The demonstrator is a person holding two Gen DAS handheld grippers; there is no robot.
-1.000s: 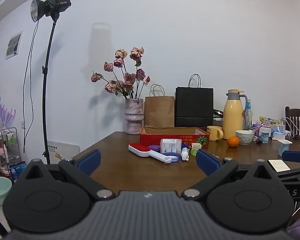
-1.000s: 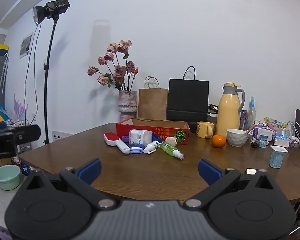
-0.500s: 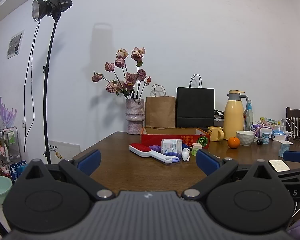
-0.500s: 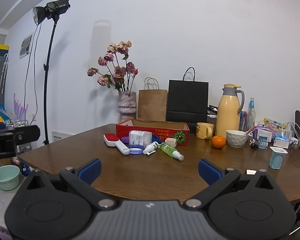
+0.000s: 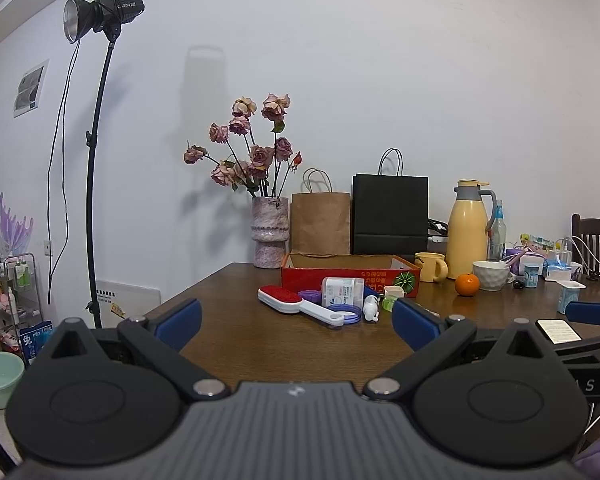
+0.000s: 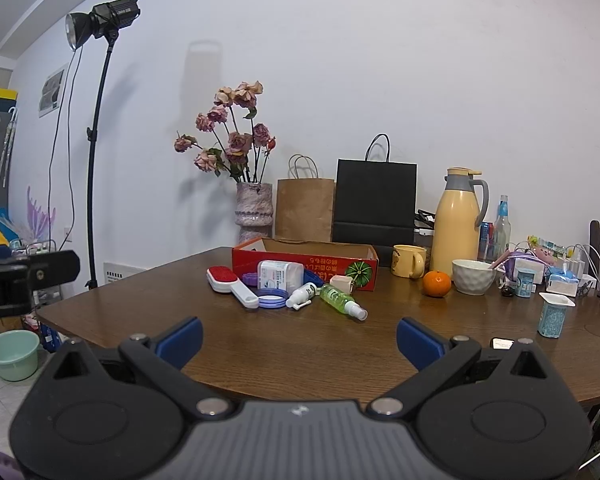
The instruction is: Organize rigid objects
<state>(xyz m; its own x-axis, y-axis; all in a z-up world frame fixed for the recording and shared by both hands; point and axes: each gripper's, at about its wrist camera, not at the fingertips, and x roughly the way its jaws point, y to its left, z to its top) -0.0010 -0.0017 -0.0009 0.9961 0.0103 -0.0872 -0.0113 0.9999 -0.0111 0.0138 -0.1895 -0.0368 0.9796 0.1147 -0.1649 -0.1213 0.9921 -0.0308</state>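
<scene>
Both tools hang with their blue-padded fingers spread wide and nothing between them: the left gripper (image 5: 296, 322) low in the centre of its view, the right gripper (image 6: 299, 340) likewise in its own, each short of the near edge of the brown wooden table (image 6: 284, 356). Past the fingers, in the middle of both frames, a small cluster lies on the tabletop: a red-and-white lint brush (image 6: 230, 286), a purple ring (image 6: 273, 301) touching its handle end, a white pill bottle (image 6: 279, 275) on its side, a small white spray bottle (image 6: 301, 296), and a green spray bottle (image 6: 342, 302) tipped toward the lower right. Just behind them stands an open red cardboard box (image 6: 304, 262). Right of the box sit a yellow mug (image 6: 408, 261), an orange (image 6: 436, 283) and a white bowl (image 6: 473, 276).
</scene>
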